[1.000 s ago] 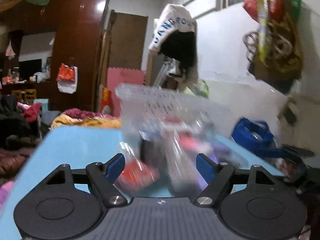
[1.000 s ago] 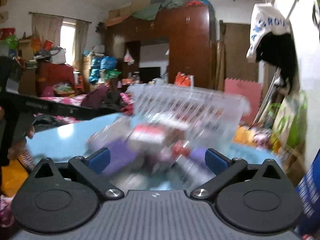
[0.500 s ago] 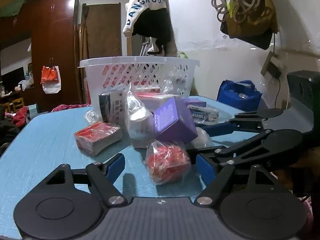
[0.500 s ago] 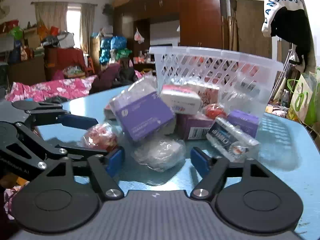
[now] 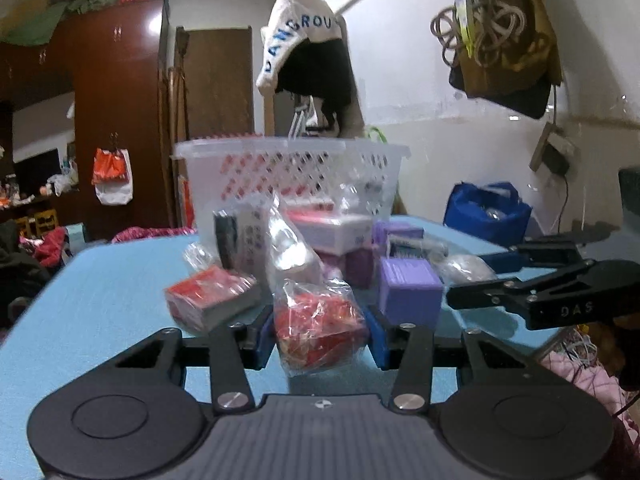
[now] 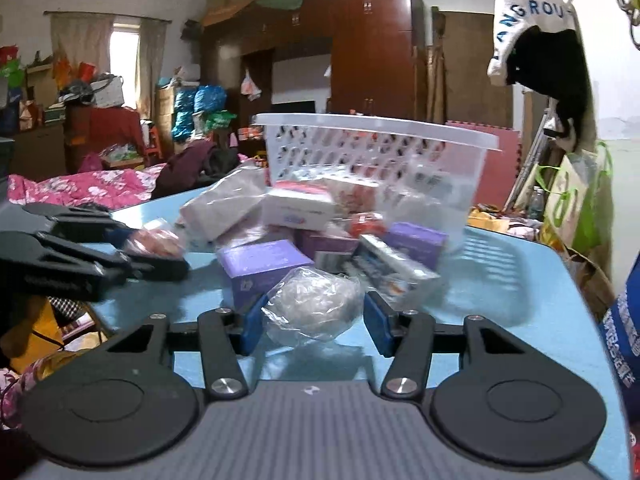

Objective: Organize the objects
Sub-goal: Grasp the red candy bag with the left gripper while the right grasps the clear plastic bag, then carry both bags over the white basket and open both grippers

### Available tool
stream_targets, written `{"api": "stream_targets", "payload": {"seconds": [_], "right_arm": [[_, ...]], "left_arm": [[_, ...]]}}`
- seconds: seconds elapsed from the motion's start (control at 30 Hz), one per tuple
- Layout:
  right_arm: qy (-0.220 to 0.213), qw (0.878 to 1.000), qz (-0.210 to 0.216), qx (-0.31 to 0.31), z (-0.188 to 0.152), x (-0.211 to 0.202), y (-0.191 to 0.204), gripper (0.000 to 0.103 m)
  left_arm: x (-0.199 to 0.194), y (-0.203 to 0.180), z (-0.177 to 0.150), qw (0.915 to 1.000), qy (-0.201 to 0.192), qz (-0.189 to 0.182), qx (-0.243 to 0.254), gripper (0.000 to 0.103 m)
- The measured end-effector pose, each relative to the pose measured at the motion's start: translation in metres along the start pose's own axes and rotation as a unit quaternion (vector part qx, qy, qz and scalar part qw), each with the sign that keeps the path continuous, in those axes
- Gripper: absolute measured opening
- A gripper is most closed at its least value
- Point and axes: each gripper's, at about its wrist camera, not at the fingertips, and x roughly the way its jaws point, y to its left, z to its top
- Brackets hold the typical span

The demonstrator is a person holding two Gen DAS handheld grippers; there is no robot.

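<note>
A pile of packets and boxes lies on a blue table (image 5: 100, 300) in front of a white slotted basket (image 5: 288, 168). My left gripper (image 5: 320, 338) has its jaws around a clear bag of red sweets (image 5: 318, 322), touching both sides. My right gripper (image 6: 314, 322) has its jaws around a clear bag of pale contents (image 6: 316, 308), close to both sides. The right gripper (image 5: 520, 280) shows at the right of the left wrist view, and the left gripper (image 6: 80, 252) at the left of the right wrist view.
A red packet (image 5: 212, 296), purple boxes (image 5: 408, 292) (image 6: 260, 264), a white and pink box (image 6: 296, 208) and a toothpaste box (image 6: 392, 268) lie in the pile. The basket (image 6: 376, 156) stands behind. A blue bag (image 5: 486, 212) sits beyond the table's right edge.
Both grippers moved forward to the pile and narrowed: the left around the red sweets bag, the right around the pale bag. Earlier both were wide open and farther back.
</note>
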Motion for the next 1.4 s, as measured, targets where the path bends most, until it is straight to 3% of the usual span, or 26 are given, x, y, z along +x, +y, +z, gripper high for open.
{"api": "stream_targets", "payload": {"seconds": [0.2, 0.43, 0.8, 0.97, 1.1, 1.27, 1.4], "right_arm": [[-0.012, 1.000, -0.006, 0.007, 0.004, -0.006, -0.006, 0.056], [-0.026, 0.999, 0.029, 0.027, 0.007, -0.008, -0.013, 0.056], [-0.050, 0.998, 0.017, 0.022, 0.014, -0.020, -0.021, 0.056], [-0.083, 0.996, -0.017, -0.004, 0.054, -0.024, -0.025, 0.056], [-0.098, 0.994, -0.038, -0.015, 0.095, -0.007, -0.031, 0.056], [-0.086, 0.996, -0.035, -0.018, 0.147, 0.036, -0.044, 0.056], [-0.042, 0.998, -0.039, -0.005, 0.175, 0.089, -0.057, 0.056]], "left_arm": [[-0.008, 0.017, 0.009, 0.9996, -0.015, 0.009, -0.020, 0.050], [-0.008, 0.031, 0.021, 0.9981, -0.039, 0.013, -0.047, 0.050], [-0.002, 0.039, 0.026, 0.9978, -0.030, 0.008, -0.060, 0.050], [-0.001, 0.047, 0.067, 0.9965, -0.053, 0.010, -0.064, 0.050], [0.019, 0.054, 0.108, 0.9966, -0.048, 0.009, -0.066, 0.050], [0.073, 0.065, 0.161, 0.9971, -0.008, 0.012, -0.075, 0.050], [0.137, 0.080, 0.187, 0.9931, 0.049, 0.032, -0.102, 0.050]]}}
